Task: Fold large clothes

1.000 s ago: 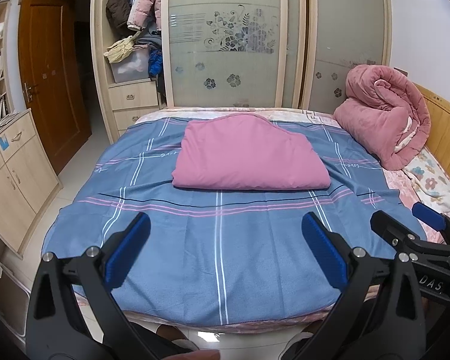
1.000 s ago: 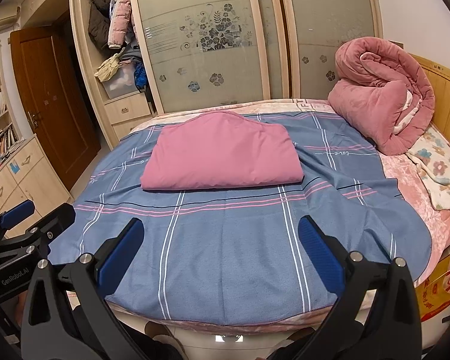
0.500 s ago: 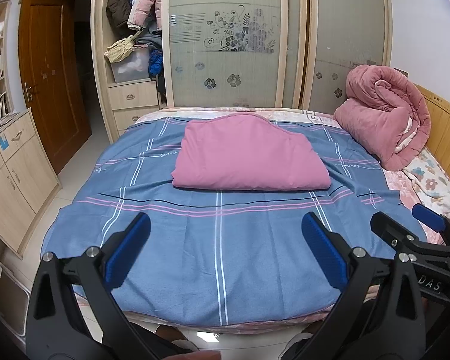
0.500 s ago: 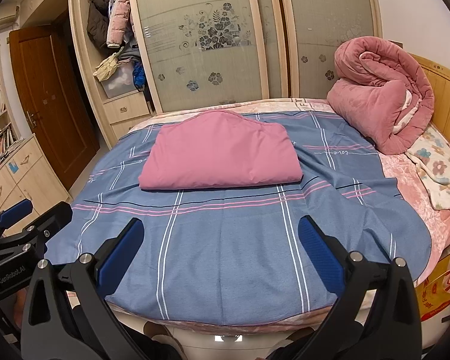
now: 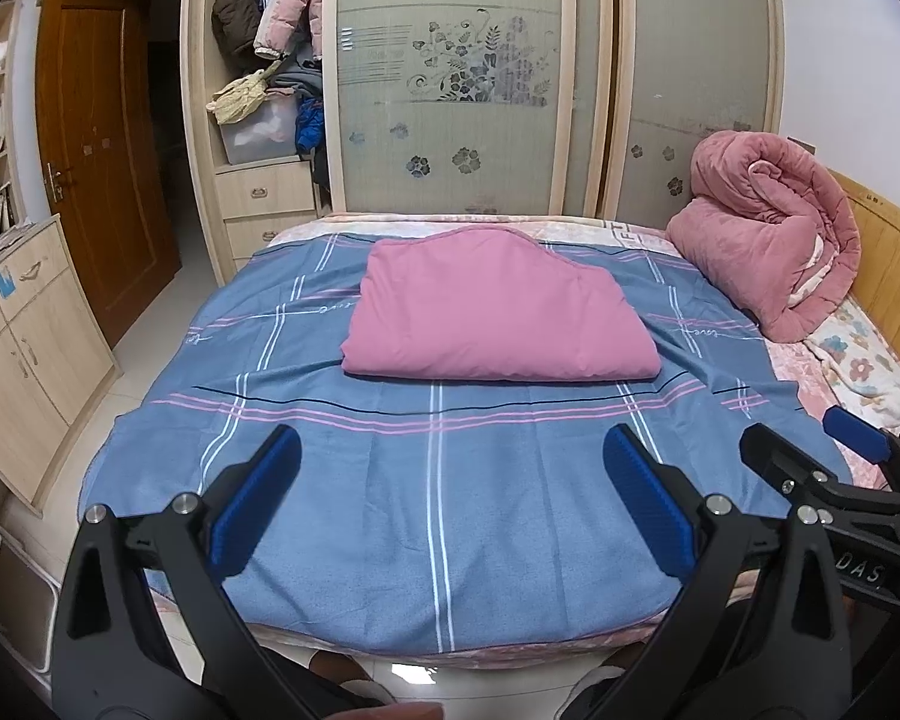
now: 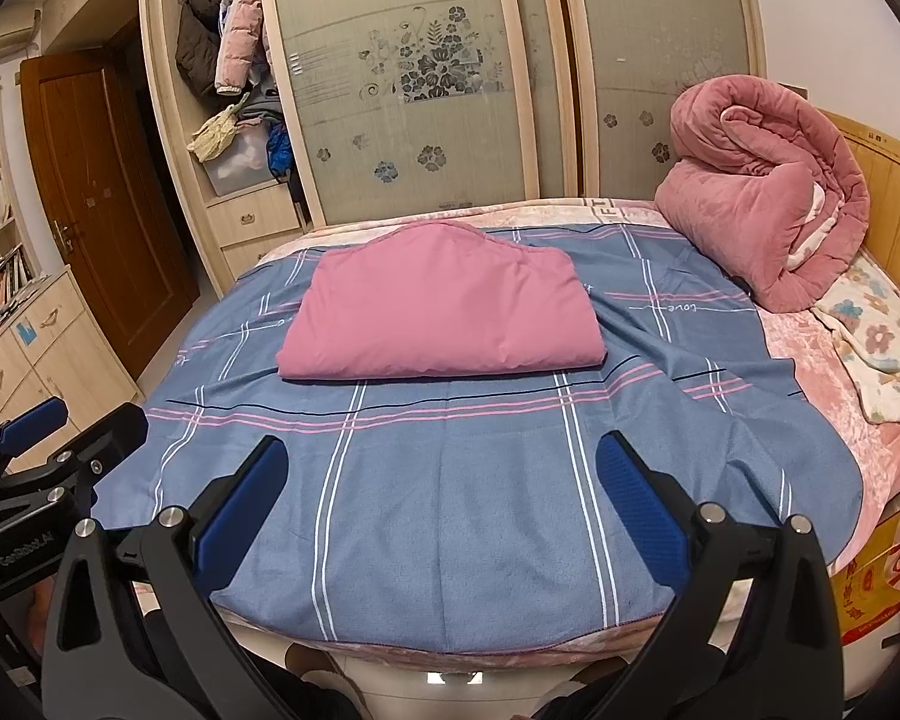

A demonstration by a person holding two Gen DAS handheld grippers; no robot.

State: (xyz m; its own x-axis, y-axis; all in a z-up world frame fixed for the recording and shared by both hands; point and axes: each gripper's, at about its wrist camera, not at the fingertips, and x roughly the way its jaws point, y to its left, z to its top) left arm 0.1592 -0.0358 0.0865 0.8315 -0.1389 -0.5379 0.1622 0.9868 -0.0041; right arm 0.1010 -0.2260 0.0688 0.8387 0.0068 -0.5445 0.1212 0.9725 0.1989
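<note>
Both grippers hang at the near edge of the bed, left gripper (image 5: 450, 498) and right gripper (image 6: 441, 495) spread wide and empty. The folded pink garment (image 5: 492, 315) lies far-centre on the blue plaid sheet (image 5: 438, 480).

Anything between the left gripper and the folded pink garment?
Only bare blue plaid sheet lies between the left gripper and the folded pink garment; the left wrist view shows it.
</note>
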